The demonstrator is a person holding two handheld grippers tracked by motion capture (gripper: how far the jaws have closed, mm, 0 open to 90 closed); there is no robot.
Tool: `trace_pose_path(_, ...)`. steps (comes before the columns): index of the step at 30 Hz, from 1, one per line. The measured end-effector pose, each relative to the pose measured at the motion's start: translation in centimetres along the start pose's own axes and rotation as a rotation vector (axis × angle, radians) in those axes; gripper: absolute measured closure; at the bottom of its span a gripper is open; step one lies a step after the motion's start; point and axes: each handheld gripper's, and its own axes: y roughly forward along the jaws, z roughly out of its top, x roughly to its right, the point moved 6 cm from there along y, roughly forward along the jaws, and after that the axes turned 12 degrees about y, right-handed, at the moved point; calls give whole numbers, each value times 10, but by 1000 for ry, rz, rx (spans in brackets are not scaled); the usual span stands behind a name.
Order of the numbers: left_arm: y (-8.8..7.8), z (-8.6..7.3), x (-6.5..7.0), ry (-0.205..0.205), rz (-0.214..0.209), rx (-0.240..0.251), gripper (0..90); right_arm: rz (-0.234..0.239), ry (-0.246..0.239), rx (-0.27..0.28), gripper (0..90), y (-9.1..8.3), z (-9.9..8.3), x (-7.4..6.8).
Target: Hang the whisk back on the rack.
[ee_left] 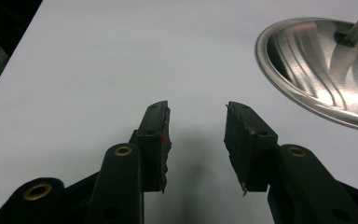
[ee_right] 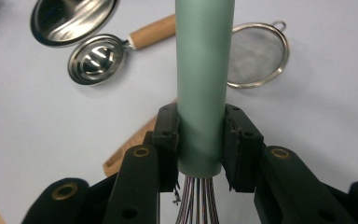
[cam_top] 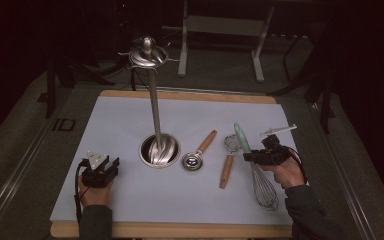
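A wire whisk (cam_top: 263, 185) with a pale green handle (ee_right: 204, 70) is clamped in my right gripper (ee_right: 200, 140). Its pads press the handle's lower end just above the wires, and the whisk is lifted off the white mat (cam_top: 130, 120). In the high view the right gripper (cam_top: 263, 156) is at the right of the mat, the whisk's wires pointing toward the person. My left gripper (ee_left: 196, 140) stands open with nothing between its jaws, low over bare mat at the front left (cam_top: 100, 167). A metal stand (cam_top: 159, 150) with a round dish base, a tall pole and a hooked top (cam_top: 147, 52) rises at the mat's centre.
A metal scoop with a wooden handle (cam_top: 198, 154) lies right of the stand's base. Beside it lies a small mesh strainer with a wooden handle (cam_top: 227, 162). The mat covers a wooden board (cam_top: 180, 231). The stand's dish (ee_left: 326, 70) is close on the left gripper's right.
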Motion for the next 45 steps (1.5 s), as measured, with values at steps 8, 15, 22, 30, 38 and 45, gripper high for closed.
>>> trace_pose_path(8,0,0,0,-2,-1,4,600,39,-69,25,693,-1,9,-22)
trace_pose_path(15,0,0,0,-4,-1,5,600,82,-133,45,693,-3,17,-43)
trace_pose_path(22,0,0,0,-2,-1,4,599,112,-173,53,694,-5,24,-57)
trace_pose_path(30,0,0,0,-4,0,5,599,158,-224,83,693,-10,33,-75)
trace_pose_path(38,0,0,0,-3,0,4,600,171,-275,101,694,-16,44,-95)
trace_pose_path(45,0,0,0,-4,-1,6,599,182,-309,119,694,-19,55,-116)
